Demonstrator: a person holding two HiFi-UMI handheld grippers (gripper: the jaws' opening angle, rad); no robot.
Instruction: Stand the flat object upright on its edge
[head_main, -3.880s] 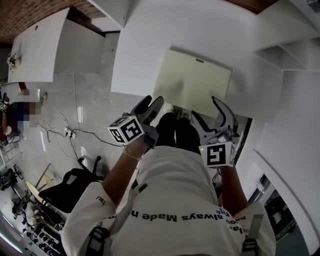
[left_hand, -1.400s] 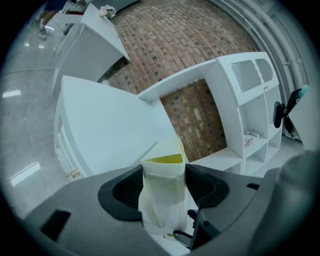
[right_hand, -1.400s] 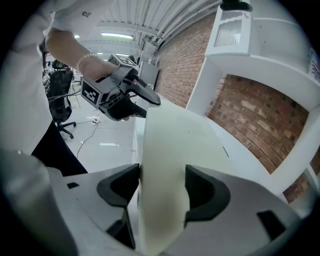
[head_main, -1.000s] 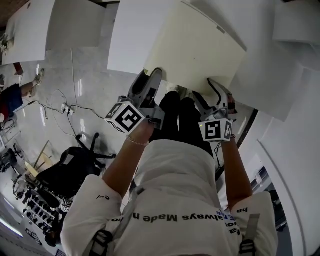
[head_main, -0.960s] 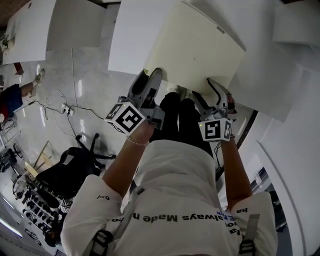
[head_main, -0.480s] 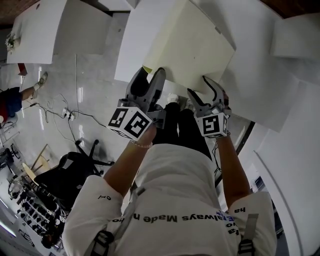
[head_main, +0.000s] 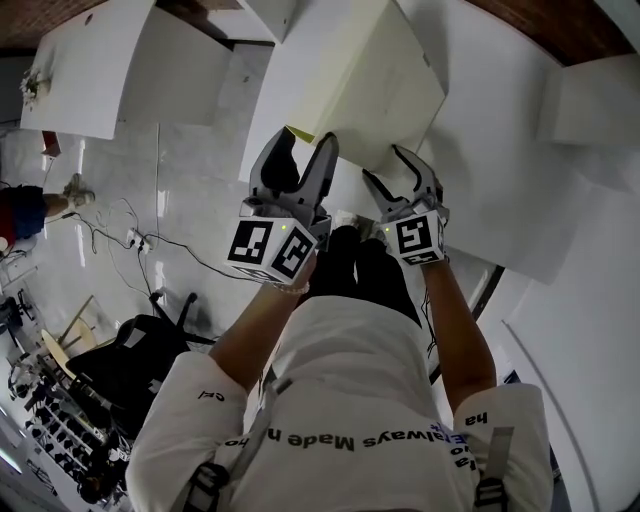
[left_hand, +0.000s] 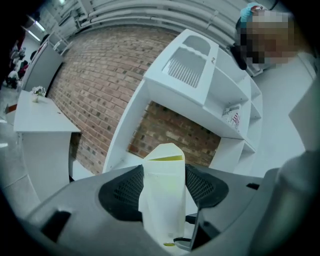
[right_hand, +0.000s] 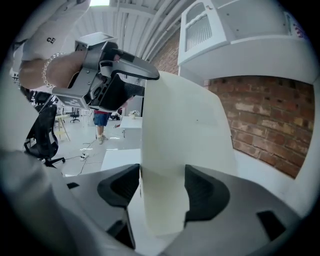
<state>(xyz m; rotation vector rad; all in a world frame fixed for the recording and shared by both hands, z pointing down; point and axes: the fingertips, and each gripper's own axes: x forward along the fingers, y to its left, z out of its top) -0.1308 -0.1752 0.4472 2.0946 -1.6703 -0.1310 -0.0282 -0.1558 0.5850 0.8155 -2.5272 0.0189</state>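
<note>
Quick note from my end: a few secs ago the cream board (head_main: 372, 88) lay flat on the white surface (head_main: 490, 120), w/ both tongs hovering off its near edge, not touching. Now both are on it. Left tongs (head_main: 302, 146) are clenched on the near left corner; in the left gripper view the pads press both faces, and a yellow-green strip shows along the board's cut edge. Right tongs (head_main: 392, 168) are clamped on the near edge further right, w/ the panel rising up and away between the pads.

Over the last sec the near edge has come up toward me and the board now looks tilted, not flat. Can't tell whether the far edge rests on the surface or hangs clear of it.

My read: grasp done, tip-up started, upright not yet reached. Next I'd rotate about the far edge, both sides even, since a wide thin panel could twist or slide out.

Containers: none on the surface that I can see. Behind it a white shelf unit (left_hand: 220, 97) against brick; one shelf has a small printed packet (left_hand: 231, 116), the other bays I can see look bare.
</note>
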